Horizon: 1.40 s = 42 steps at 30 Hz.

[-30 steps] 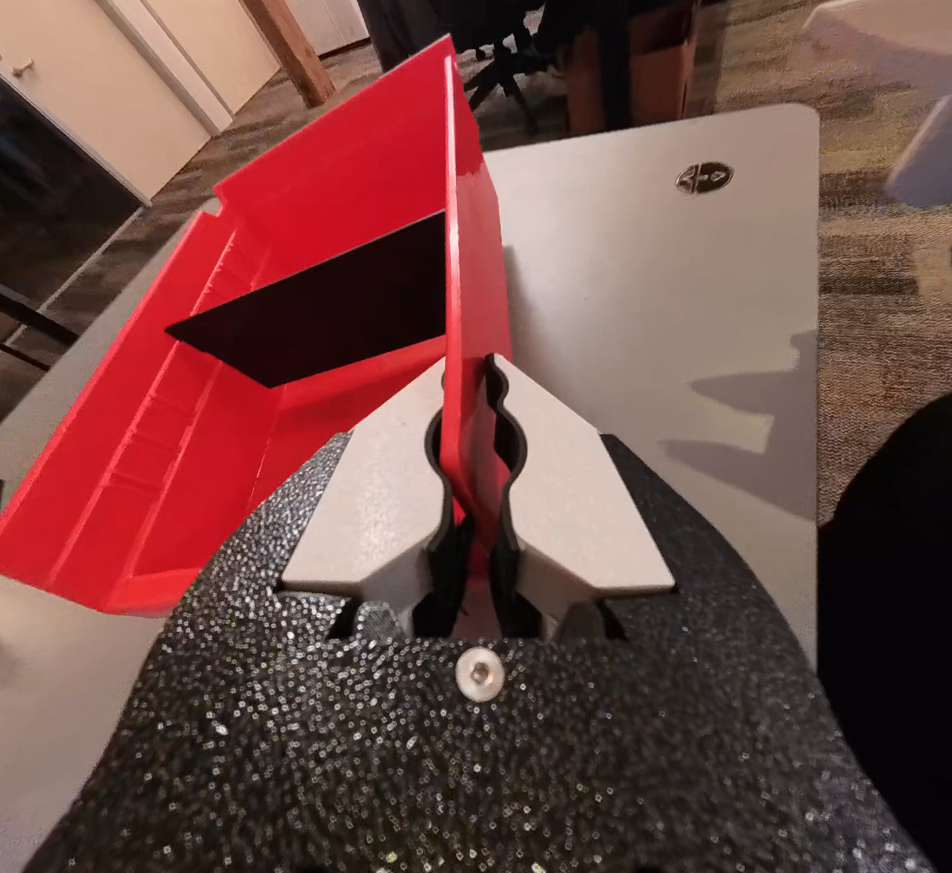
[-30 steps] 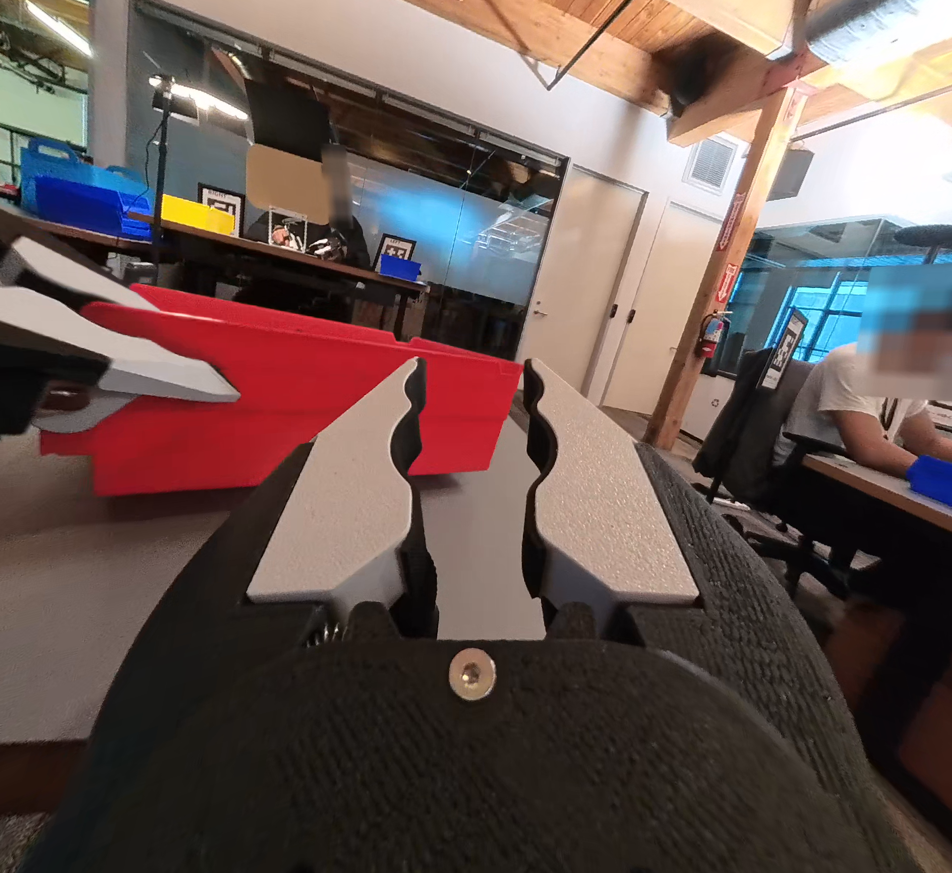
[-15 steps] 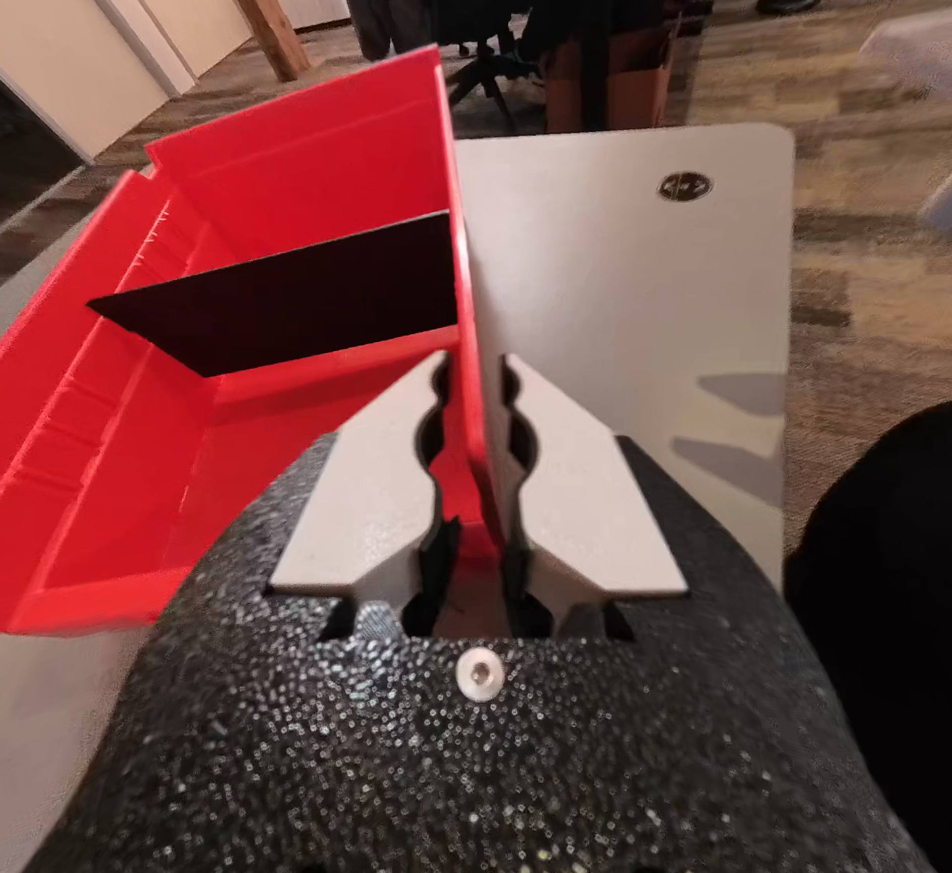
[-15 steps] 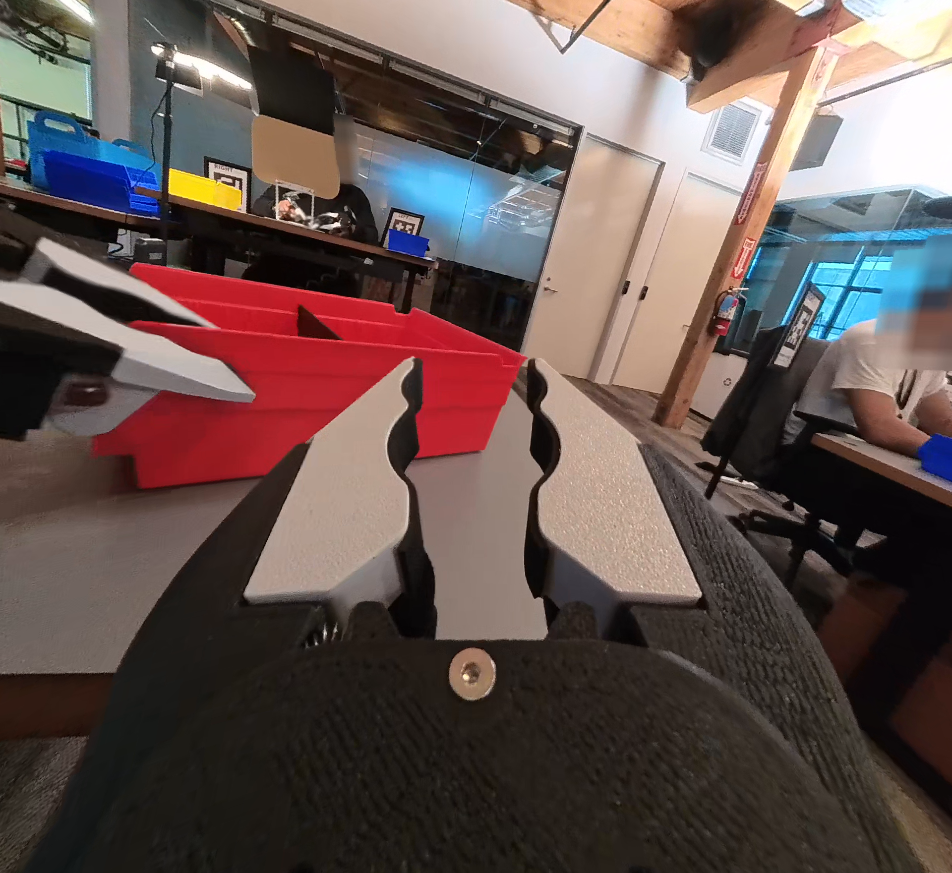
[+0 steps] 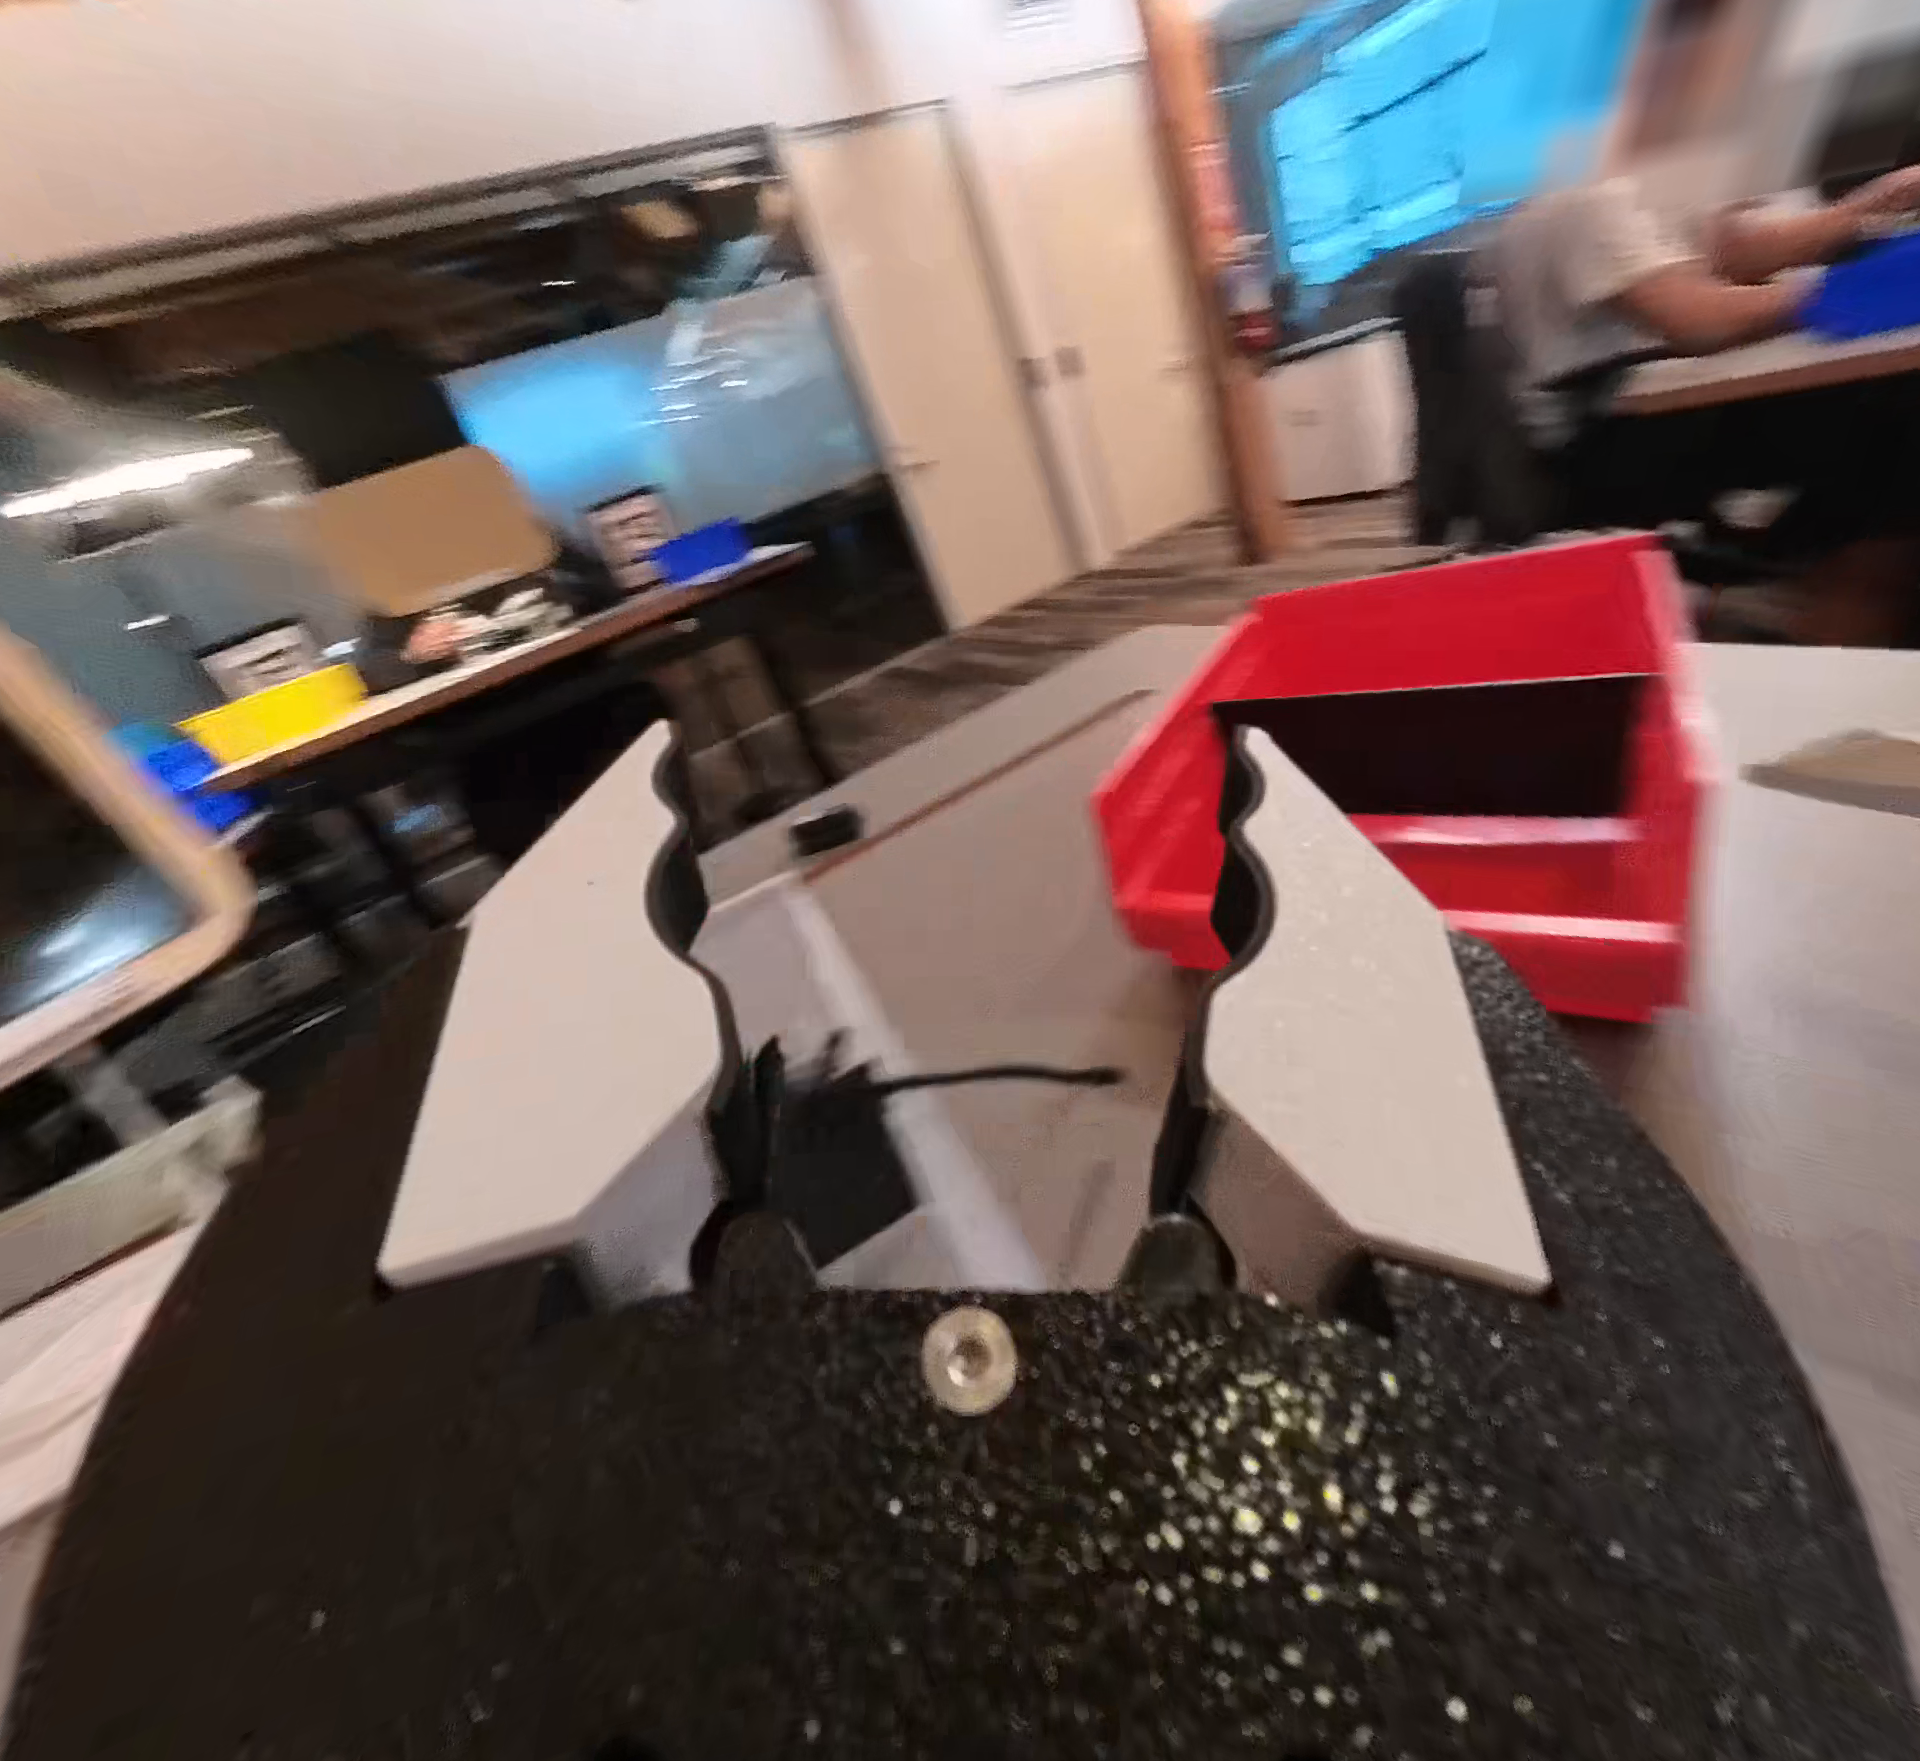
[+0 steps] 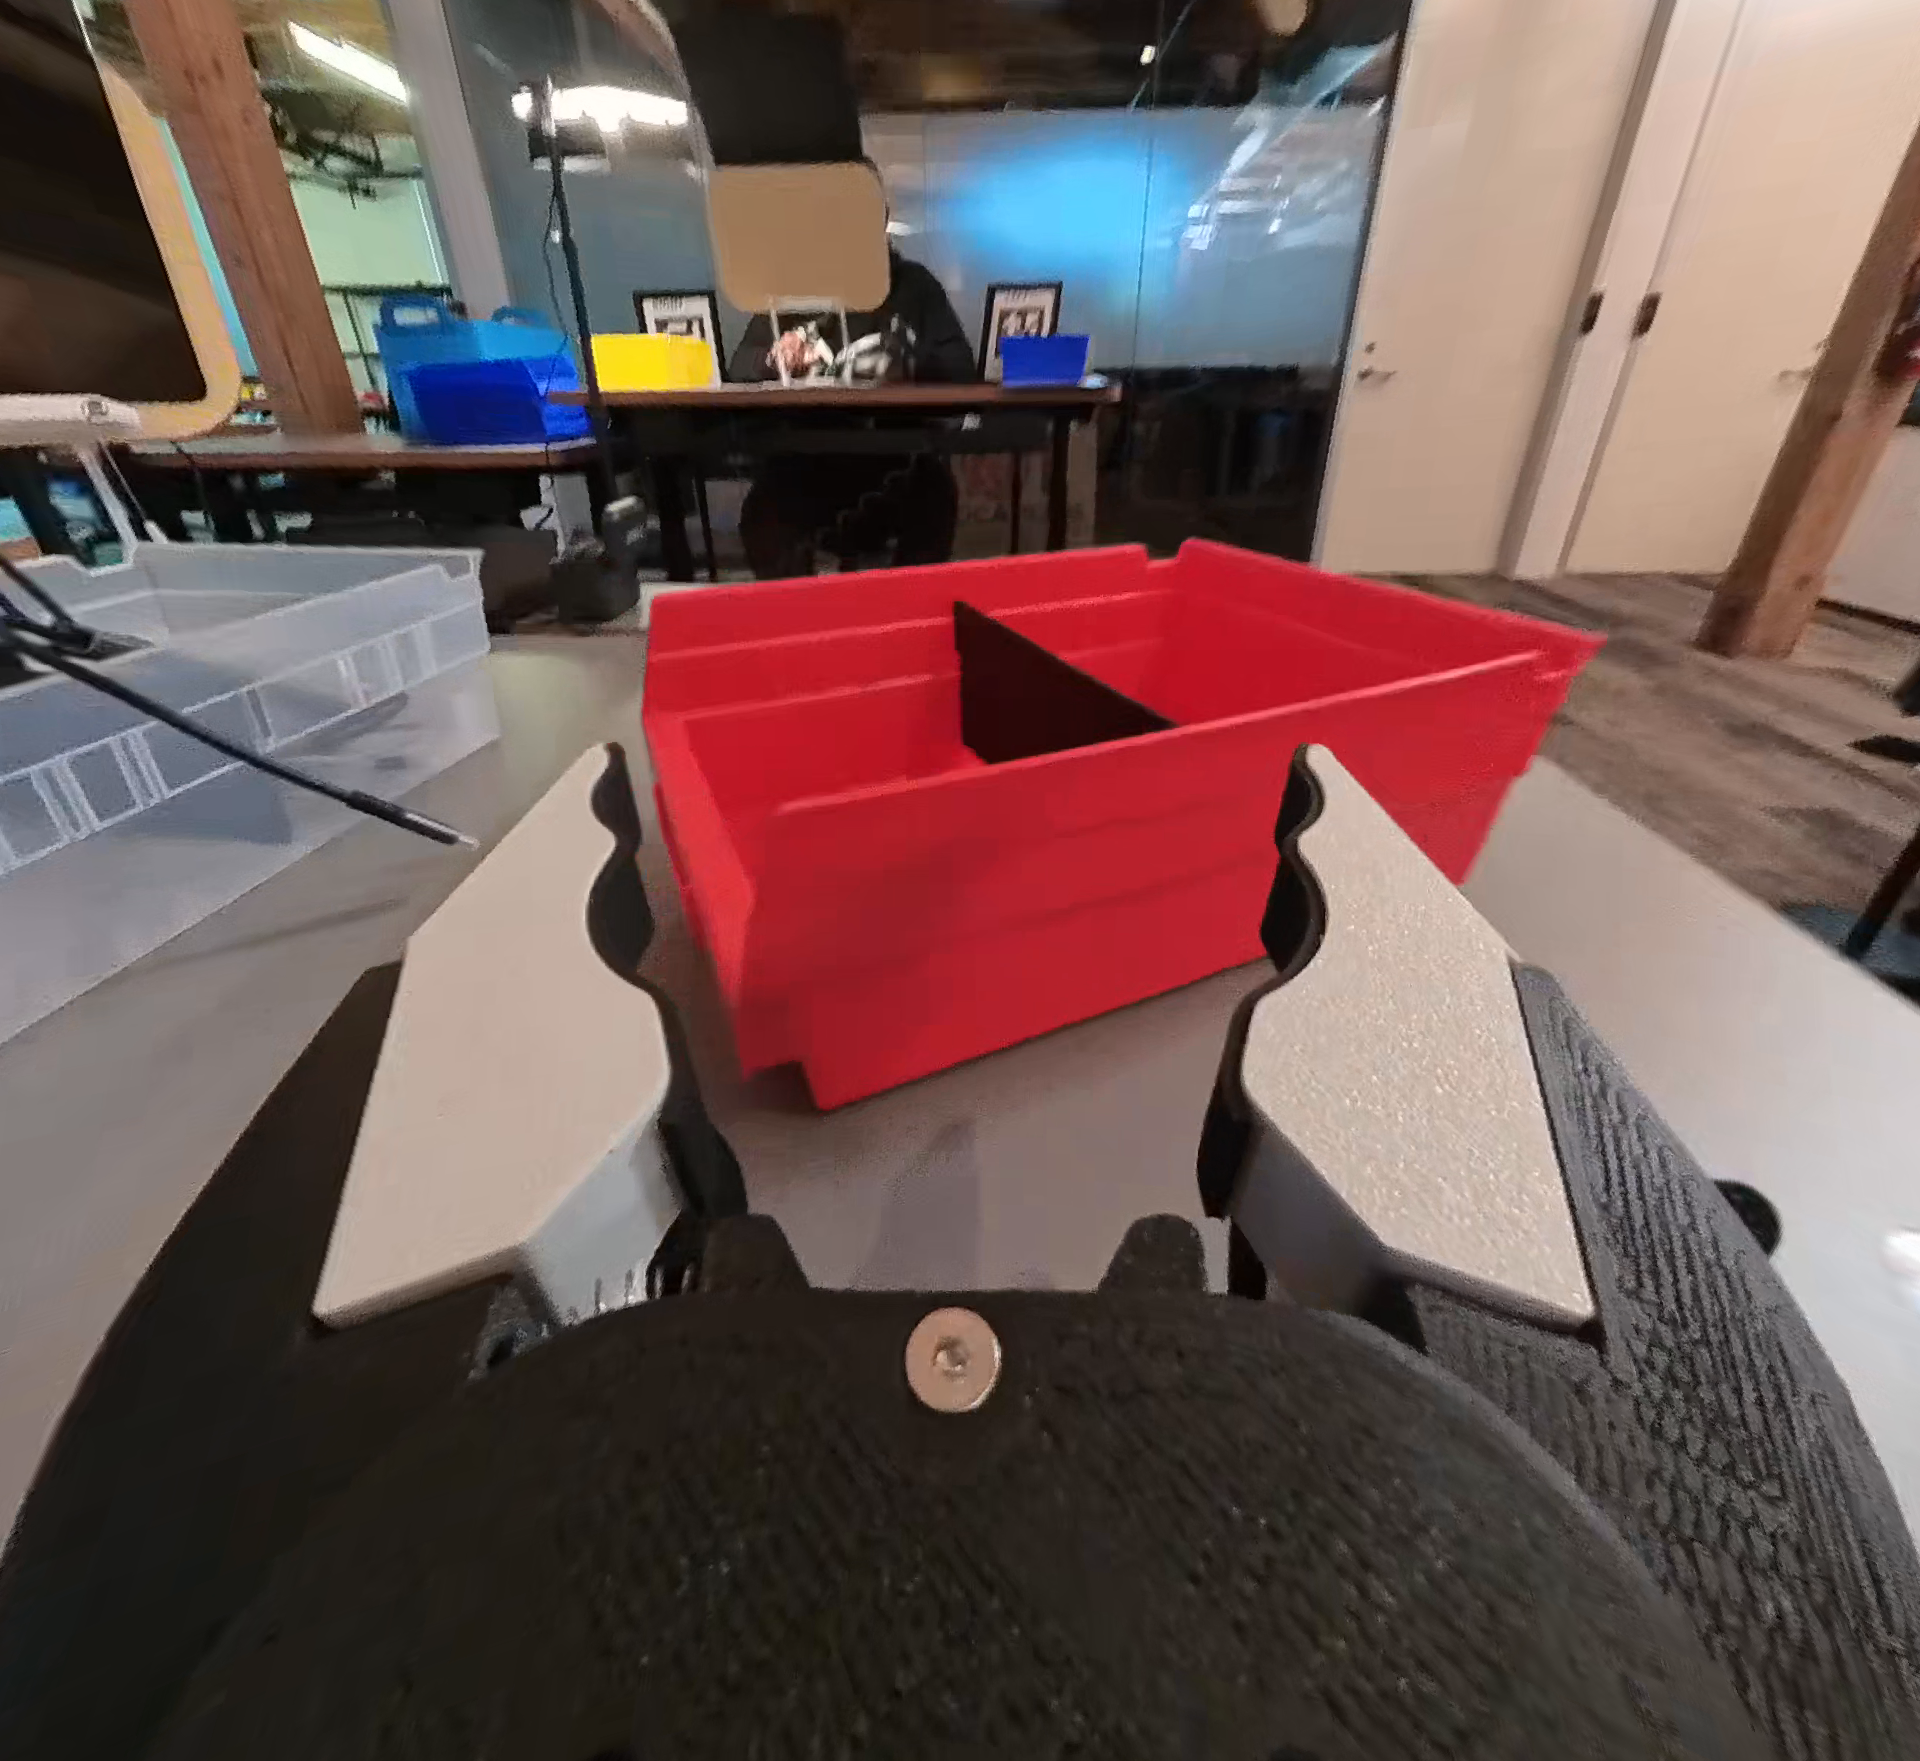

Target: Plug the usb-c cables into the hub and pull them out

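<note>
Cable (image 6: 260,761): one thin black lead with a narrow plug tip runs from the left edge of the right wrist view, across the front of a clear plastic bin (image 6: 312,672), and ends over the grey table (image 6: 1558,932) just left of the right gripper's left finger. Whether the tip touches the table cannot be told. In the blurred left wrist view a thin black cable (image 5: 987,1077) shows low between the fingers, lying across the grey surface beside a tangle of black strands by the left finger; its connector type cannot be made out. No item identifiable as the hub can be told apart in either view.

Left gripper (image 5: 951,755): jaws spread wide, nothing between them. Right gripper (image 6: 951,766): jaws likewise spread wide, holding nothing.

Containers: a red bin (image 6: 1091,776) stands on the table directly ahead of the right gripper, apart from its fingers. A black divider (image 6: 1029,703) splits it into two compartments; the visible parts of both show only red walls. The same red bin (image 5: 1455,776) appears right of centre in the left wrist view, behind the right finger. The clear bin sits on the table to the left of the red one, well apart; its contents cannot be told.
</note>
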Each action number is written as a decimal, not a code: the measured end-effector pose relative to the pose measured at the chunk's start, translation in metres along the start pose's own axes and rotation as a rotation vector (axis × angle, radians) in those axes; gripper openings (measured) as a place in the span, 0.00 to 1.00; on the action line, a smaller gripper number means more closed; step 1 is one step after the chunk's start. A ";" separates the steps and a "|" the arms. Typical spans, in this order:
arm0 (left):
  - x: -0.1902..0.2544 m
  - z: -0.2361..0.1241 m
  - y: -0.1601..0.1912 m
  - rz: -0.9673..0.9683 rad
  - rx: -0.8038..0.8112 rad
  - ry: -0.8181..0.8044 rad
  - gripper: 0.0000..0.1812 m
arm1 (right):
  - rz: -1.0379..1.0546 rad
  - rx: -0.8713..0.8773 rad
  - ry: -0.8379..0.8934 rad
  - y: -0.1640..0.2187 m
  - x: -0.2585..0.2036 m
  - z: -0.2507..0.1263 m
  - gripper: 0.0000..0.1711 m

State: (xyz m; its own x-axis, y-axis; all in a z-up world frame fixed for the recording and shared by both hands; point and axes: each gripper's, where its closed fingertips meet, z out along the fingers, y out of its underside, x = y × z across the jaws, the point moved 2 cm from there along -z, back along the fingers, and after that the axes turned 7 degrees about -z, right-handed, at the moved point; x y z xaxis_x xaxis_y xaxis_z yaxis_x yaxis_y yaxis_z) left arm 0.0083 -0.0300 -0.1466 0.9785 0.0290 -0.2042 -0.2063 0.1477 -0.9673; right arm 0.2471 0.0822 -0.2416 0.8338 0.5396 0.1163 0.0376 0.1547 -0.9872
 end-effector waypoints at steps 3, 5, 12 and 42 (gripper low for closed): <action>-0.061 -0.030 0.011 -0.053 0.034 -0.156 0.50 | 0.031 -0.093 0.004 0.014 -0.021 0.028 0.71; -0.098 -0.046 0.030 -0.085 -0.014 -0.265 0.50 | -0.022 -0.166 0.049 0.024 -0.026 0.041 0.70; -0.190 -0.089 0.106 -0.144 -0.305 -0.513 0.50 | -0.132 -0.272 0.139 0.042 -0.010 0.046 0.62; -0.258 -0.167 0.171 -0.309 -0.591 -0.417 0.02 | -0.187 -0.464 -0.060 0.062 0.105 0.013 0.04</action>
State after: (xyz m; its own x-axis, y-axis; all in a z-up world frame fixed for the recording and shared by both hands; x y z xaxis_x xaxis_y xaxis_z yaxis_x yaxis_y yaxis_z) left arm -0.2795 -0.1769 -0.2848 0.8874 0.4585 0.0477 0.2234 -0.3372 -0.9145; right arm 0.3295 0.1595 -0.2894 0.7569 0.5863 0.2888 0.4358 -0.1234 -0.8916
